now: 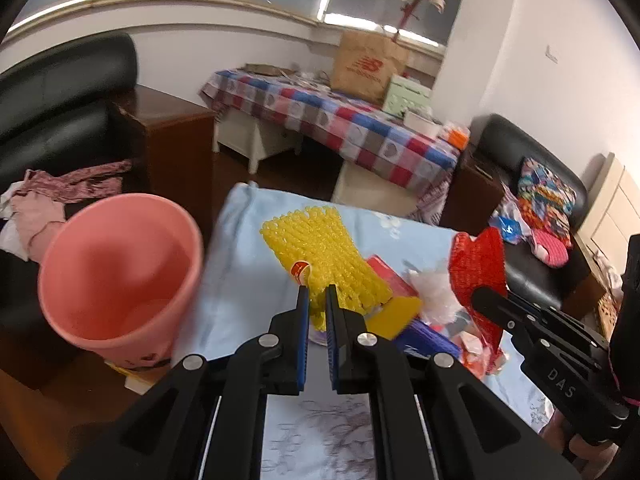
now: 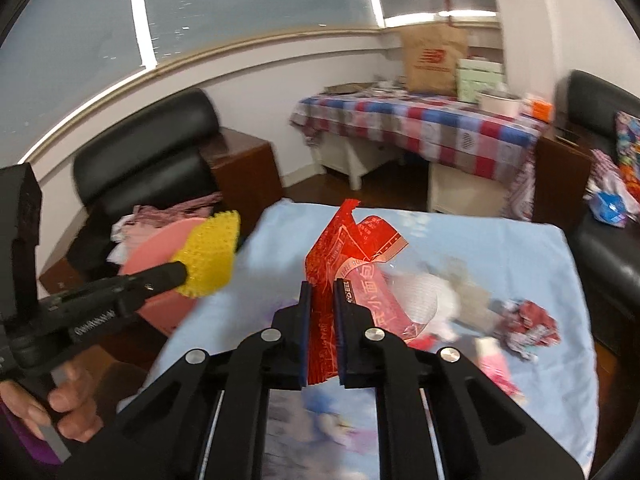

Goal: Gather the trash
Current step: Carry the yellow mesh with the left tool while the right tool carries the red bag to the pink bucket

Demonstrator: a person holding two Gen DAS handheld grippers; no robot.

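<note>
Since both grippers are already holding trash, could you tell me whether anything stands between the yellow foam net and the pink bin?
Nothing visible does. The left gripper holds the yellow foam net above the table's blue cloth, and the pink bin stands open just to its left with a clear gap between.

Your left wrist camera looks down along its fingers, close over the blue cloth (image 1: 248, 248), bucket (image 1: 116, 280) at left. Your right camera faces likewise from the right. Both share the cloth and checked table (image 2: 420, 120) beyond.
</note>
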